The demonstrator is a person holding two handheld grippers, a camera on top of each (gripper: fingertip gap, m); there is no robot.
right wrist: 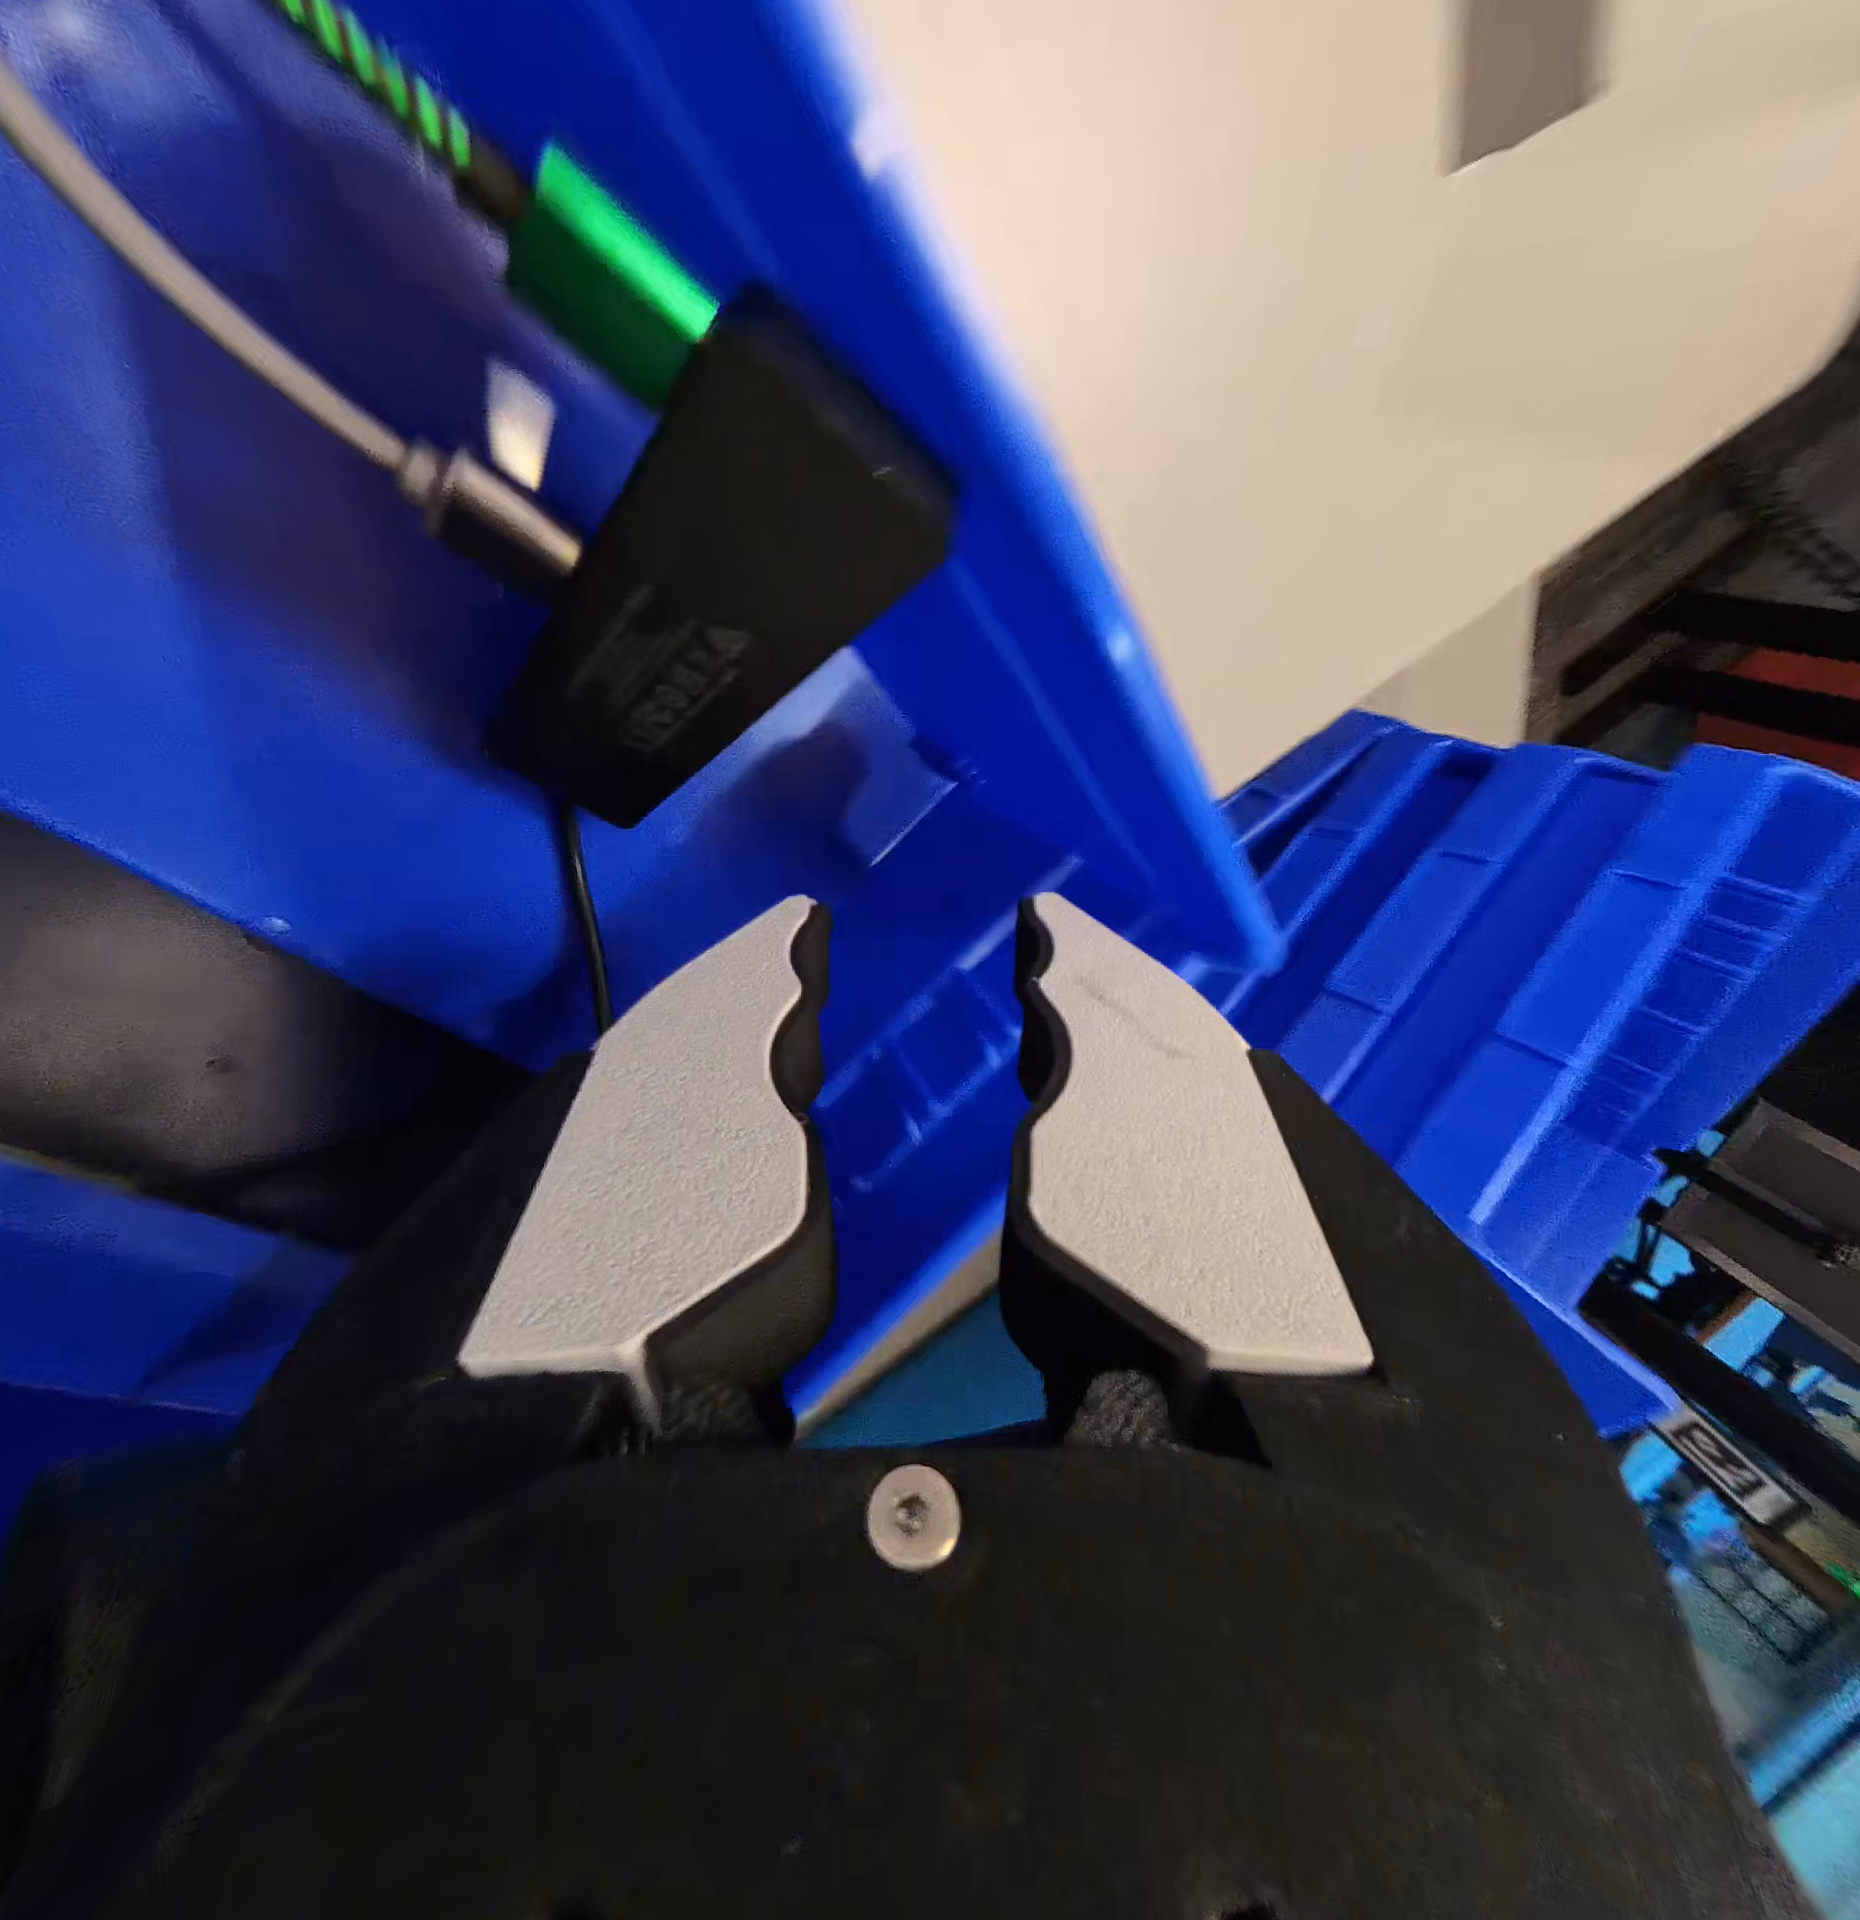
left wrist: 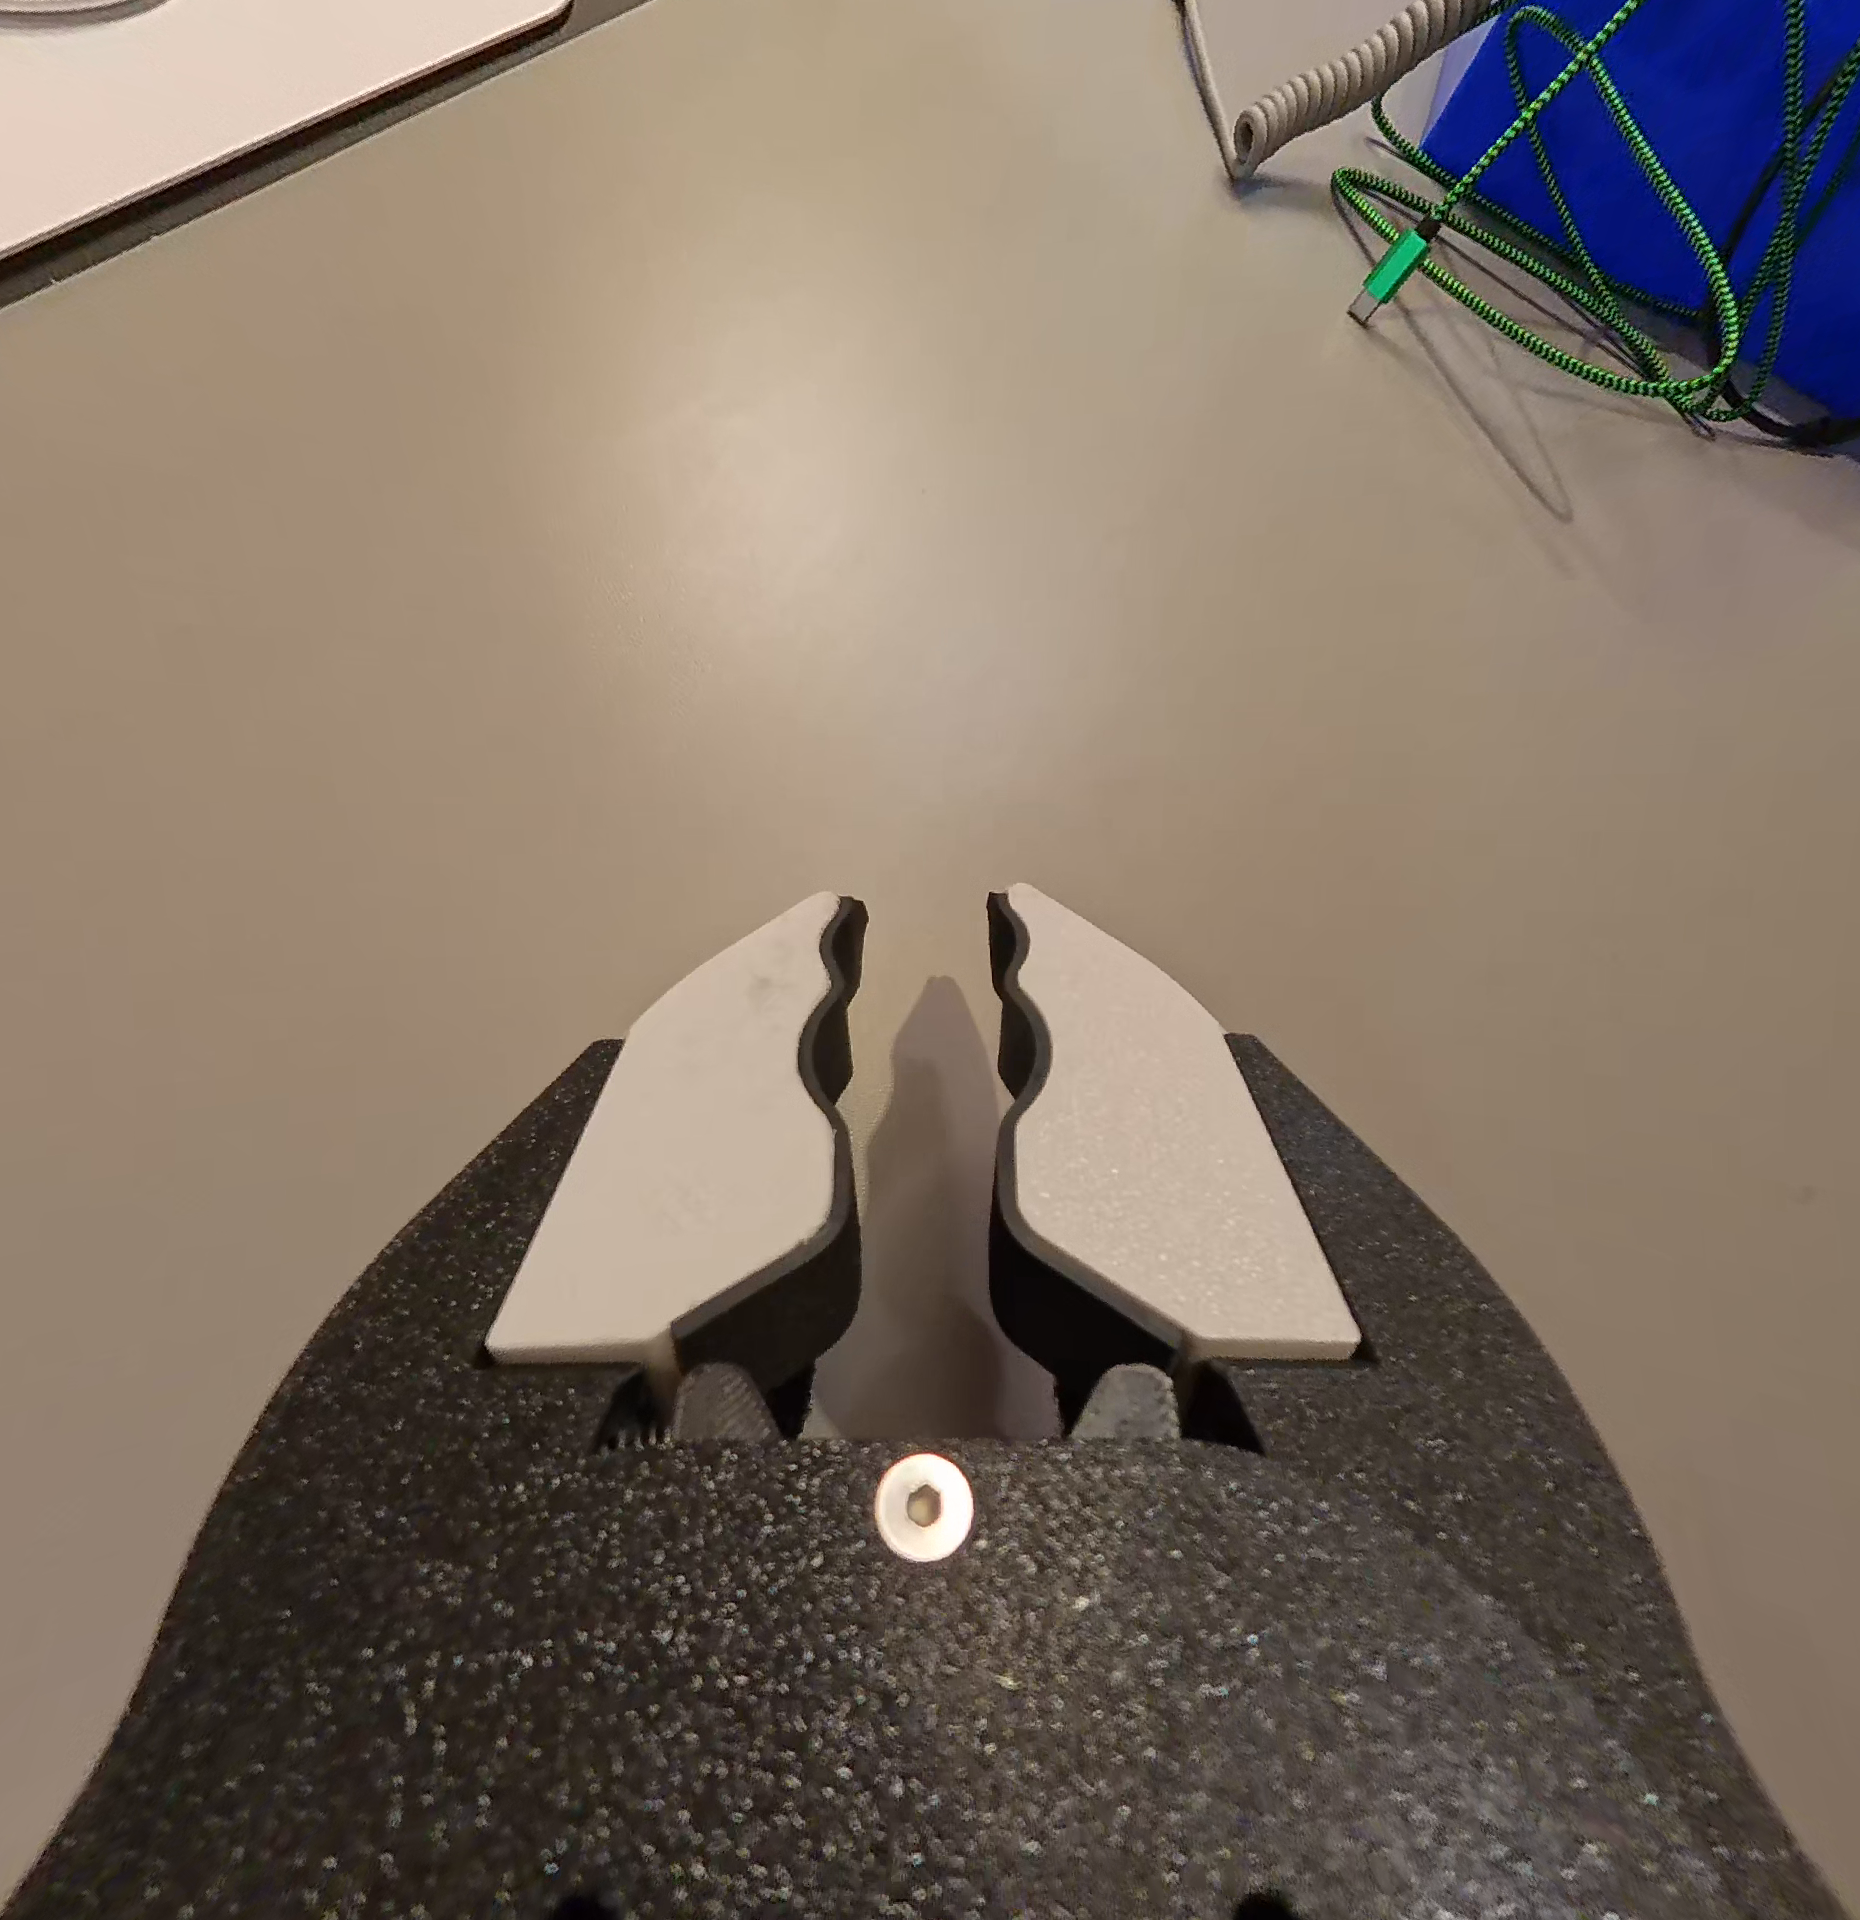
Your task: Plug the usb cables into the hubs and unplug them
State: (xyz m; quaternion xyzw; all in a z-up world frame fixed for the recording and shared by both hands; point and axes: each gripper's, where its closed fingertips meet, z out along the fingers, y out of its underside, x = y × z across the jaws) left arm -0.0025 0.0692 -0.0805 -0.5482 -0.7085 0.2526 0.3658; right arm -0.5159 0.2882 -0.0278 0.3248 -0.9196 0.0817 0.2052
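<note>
In the right wrist view a black USB hub [right wrist: 739, 561] is fixed on the side of a blue bin [right wrist: 282, 675]. A green plug [right wrist: 604, 270] and a grey plug [right wrist: 479, 509] sit in the hub's edge. My right gripper [right wrist: 921, 925] is open and empty, below and right of the hub. In the left wrist view a green braided cable [left wrist: 1591, 260] lies coiled at the far right, its green plug [left wrist: 1393, 275] loose on the table. My left gripper [left wrist: 926, 914] is open and empty, low over the bare table, far from the cable.
A grey coiled cord [left wrist: 1331, 83] lies at the top right next to a blue bin [left wrist: 1684, 135]. A white pad [left wrist: 178, 104] sits at the top left on the grey table [left wrist: 697, 520]. More blue bins [right wrist: 1528, 987] stand right of the hub. Left tips to right tips: about 55 cm. The black USB hub [right wrist: 739, 561] is about 6 cm from my right fingertips and 50 cm from my left. It is some 7 cm from my right tips to the grey plug [right wrist: 479, 509].
</note>
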